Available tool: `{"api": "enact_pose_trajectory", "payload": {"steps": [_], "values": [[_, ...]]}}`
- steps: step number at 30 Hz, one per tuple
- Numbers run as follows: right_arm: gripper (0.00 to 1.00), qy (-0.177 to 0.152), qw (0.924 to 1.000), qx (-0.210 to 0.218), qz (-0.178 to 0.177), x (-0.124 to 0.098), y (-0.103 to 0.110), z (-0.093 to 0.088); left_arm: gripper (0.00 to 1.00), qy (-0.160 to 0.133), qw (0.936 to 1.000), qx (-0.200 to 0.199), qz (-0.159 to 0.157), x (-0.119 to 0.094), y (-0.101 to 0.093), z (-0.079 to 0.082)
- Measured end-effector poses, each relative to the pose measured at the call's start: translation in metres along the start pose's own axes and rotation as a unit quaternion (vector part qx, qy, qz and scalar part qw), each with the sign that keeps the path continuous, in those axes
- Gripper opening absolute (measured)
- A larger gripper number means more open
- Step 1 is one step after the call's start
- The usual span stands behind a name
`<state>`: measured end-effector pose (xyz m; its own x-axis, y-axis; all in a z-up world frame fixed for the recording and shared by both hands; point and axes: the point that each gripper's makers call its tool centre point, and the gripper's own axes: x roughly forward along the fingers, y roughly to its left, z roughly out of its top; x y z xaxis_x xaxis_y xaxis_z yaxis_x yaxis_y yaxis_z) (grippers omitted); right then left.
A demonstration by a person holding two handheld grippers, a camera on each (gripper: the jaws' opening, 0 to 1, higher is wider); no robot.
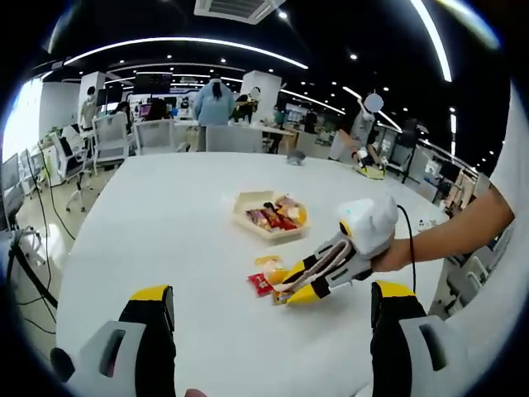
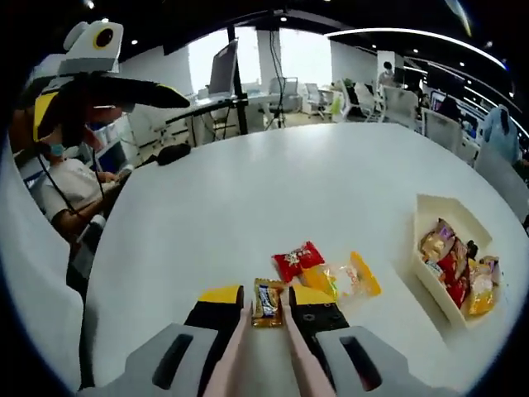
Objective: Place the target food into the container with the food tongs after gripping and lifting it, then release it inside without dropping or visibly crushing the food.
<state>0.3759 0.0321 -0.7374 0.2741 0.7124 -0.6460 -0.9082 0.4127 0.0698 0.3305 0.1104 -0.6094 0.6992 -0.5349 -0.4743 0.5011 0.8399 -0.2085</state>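
My right gripper (image 2: 266, 294) is shut on pale pink food tongs (image 2: 237, 343), whose arms run forward between its yellow-tipped jaws. The tong tips sit on either side of a small brown-and-gold snack pack (image 2: 266, 304) on the white table (image 2: 273, 182). Just beyond it lie a red packet (image 2: 297, 260) and an orange-yellow packet (image 2: 354, 277). The cream container (image 2: 430, 211) holding several snacks stands to the right. In the left gripper view the right gripper (image 1: 289, 285) reaches down to the loose packets (image 1: 263, 281), in front of the container (image 1: 248, 201). My left gripper (image 1: 271, 308) is open, holding nothing.
A person's bare forearm (image 1: 463, 227) comes in from the right behind the right gripper. The left gripper (image 2: 107, 87) hangs high at the upper left of the right gripper view. Office chairs (image 1: 111, 136), desks and people stand beyond the table's far edge.
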Motion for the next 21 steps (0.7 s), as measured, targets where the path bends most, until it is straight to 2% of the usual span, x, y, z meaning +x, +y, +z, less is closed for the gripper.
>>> {"api": "enact_pose_trajectory", "payload": {"steps": [5, 8, 10, 12, 16, 18, 19, 21], "values": [[0.21, 0.002, 1.0000, 0.009, 0.001, 0.000, -0.001, 0.000, 1.00, 0.000, 1.0000, -0.001, 0.004, -0.001, 0.000, 0.000], [0.21, 0.009, 0.9989, 0.045, -0.003, -0.004, -0.002, -0.002, 1.00, -0.006, 1.0000, -0.002, 0.003, -0.002, 0.000, 0.003], [0.21, 0.009, 0.9985, 0.054, -0.006, -0.006, -0.003, -0.003, 1.00, -0.006, 1.0000, 0.000, 0.004, -0.002, 0.000, 0.004], [0.21, -0.005, 0.9960, 0.088, -0.016, -0.013, -0.004, -0.004, 1.00, -0.011, 0.9999, 0.000, 0.000, -0.002, -0.001, 0.006], [0.21, -0.027, 0.9910, 0.127, -0.030, -0.033, -0.004, -0.004, 0.99, -0.015, 0.9999, 0.001, -0.008, -0.001, -0.003, 0.009], [0.21, -0.041, 0.9875, 0.144, -0.050, -0.044, -0.008, -0.003, 0.99, -0.016, 0.9998, 0.003, -0.013, 0.001, -0.005, 0.009], [0.21, -0.052, 0.9831, 0.164, -0.061, -0.055, -0.010, -0.004, 0.99, -0.016, 0.9996, 0.006, -0.021, 0.002, -0.007, 0.009], [0.21, -0.060, 0.9795, 0.175, -0.080, -0.070, -0.012, -0.006, 0.99, -0.017, 0.9992, 0.012, -0.034, 0.005, -0.012, 0.010]]}}
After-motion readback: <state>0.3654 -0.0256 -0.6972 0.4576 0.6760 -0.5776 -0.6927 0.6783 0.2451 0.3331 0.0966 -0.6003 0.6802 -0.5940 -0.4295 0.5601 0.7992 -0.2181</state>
